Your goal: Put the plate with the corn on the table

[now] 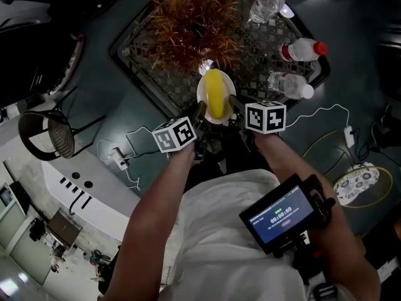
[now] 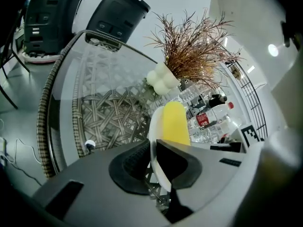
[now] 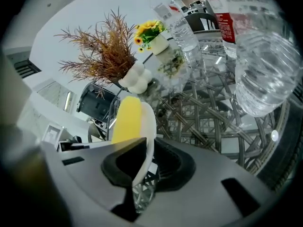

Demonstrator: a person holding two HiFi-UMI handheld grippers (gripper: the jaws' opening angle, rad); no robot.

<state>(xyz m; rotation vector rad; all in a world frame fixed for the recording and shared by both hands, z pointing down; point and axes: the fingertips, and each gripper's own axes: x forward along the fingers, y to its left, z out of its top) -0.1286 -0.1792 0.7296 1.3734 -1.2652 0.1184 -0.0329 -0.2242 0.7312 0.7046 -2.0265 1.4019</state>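
Dark grey floor (image 1: 135, 115) all round, with a stool (image 1: 47, 130) way off left and a glass-topped wicker table (image 1: 135, 61) at the top of the head view. A bushy brown dried plant (image 1: 194, 24) sits in the middle of the table.

The left forearm (image 1: 160, 199) comes up from the bottom of the shot and angles in toward the centre, bare, wrist pretty much straight. The left gripper (image 1: 199, 115) sits at the table's near edge. In its own view the left gripper (image 2: 152, 157) has both jaws pinched onto the plate's (image 2: 155, 126) left rim, so it's got a proper hold with just the rim's thickness between them.

The plate (image 1: 202, 96) is white and hangs between the two grippers, over the near edge of the table. Can't tell if it's touching the glass. The corn (image 1: 216, 93) lies lengthwise on it, pointing away from the person.

The right gripper (image 1: 237, 113) mirrors the left one. In its own view the right gripper (image 3: 144, 162) is clamped the same way on the opposite rim of the plate (image 3: 149, 126), with the corn (image 3: 127, 122) just past the jaws. The right forearm (image 1: 294, 162) runs back to a bent elbow beside a small lit screen (image 1: 282, 213) at the chest.

Bottles (image 1: 302, 50) are clustered on the table's right side, near the plate but not touching it.
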